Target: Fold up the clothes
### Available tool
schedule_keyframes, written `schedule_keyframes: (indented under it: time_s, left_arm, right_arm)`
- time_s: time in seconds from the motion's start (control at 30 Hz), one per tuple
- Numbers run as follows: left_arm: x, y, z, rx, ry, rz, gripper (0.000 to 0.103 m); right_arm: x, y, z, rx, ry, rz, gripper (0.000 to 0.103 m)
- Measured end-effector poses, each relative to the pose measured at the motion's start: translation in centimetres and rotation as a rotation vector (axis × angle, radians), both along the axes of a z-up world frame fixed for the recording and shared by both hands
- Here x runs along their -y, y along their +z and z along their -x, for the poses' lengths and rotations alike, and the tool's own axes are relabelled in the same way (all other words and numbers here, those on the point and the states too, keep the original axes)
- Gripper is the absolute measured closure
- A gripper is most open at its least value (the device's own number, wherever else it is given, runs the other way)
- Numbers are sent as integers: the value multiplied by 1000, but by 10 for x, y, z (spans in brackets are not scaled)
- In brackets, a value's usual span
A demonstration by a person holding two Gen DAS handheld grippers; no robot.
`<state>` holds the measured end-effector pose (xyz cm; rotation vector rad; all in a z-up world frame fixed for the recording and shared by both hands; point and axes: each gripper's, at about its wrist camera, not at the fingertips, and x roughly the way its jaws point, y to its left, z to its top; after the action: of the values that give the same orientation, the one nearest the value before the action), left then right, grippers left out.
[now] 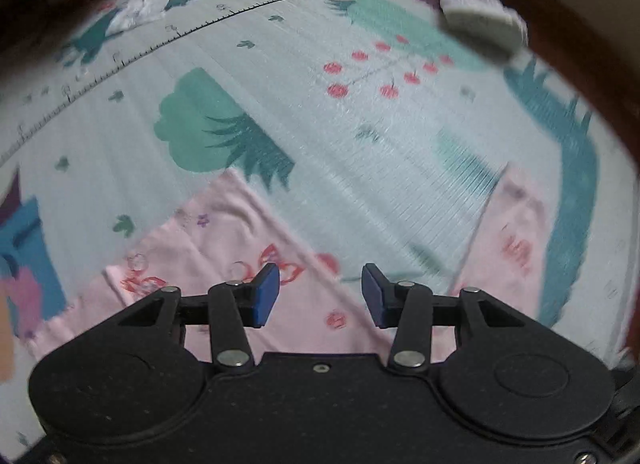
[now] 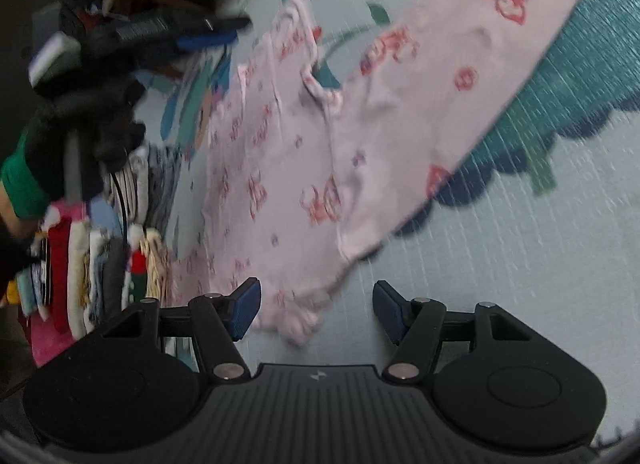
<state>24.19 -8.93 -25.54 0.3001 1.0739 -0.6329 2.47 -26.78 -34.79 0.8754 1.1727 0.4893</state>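
Note:
A pale pink garment (image 2: 288, 168) with red and purple prints lies spread on the patterned play mat (image 2: 500, 264); its ruffled hem reaches down between my right gripper's fingers. My right gripper (image 2: 316, 310) is open just above that hem and holds nothing. In the left wrist view the same pink garment (image 1: 224, 248) lies under and ahead of my left gripper (image 1: 320, 296), which is open and empty, and a second pink part (image 1: 508, 240) lies to the right. The left gripper (image 2: 208, 30) also shows at the upper left of the right wrist view, held by a black-gloved hand (image 2: 88, 120).
A row of folded clothes (image 2: 96, 264) stands at the left edge in the right wrist view. On the mat (image 1: 320, 124) far ahead lie a white crumpled cloth (image 1: 140, 12) and a grey-and-lilac item (image 1: 480, 24). A dark brown border (image 1: 580, 44) edges the mat on the right.

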Motion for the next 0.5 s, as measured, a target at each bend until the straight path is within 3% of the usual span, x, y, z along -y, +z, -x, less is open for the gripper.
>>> schedule_keyframes:
  time_s: [0.13,0.23,0.5]
  left_arm:
    - [-19,-3,-6,-49,68,68,59]
    - [-27,-7,-17,-65,127,98,59]
    - [-23,-7,-54,-66,253,131,60]
  right_arm:
    - [-4,1,-3,18,-50,1,42]
    - [0,-3,-1,-5,-113,-3,54]
    - [2,-12,-5,-14,-150,-46,53]
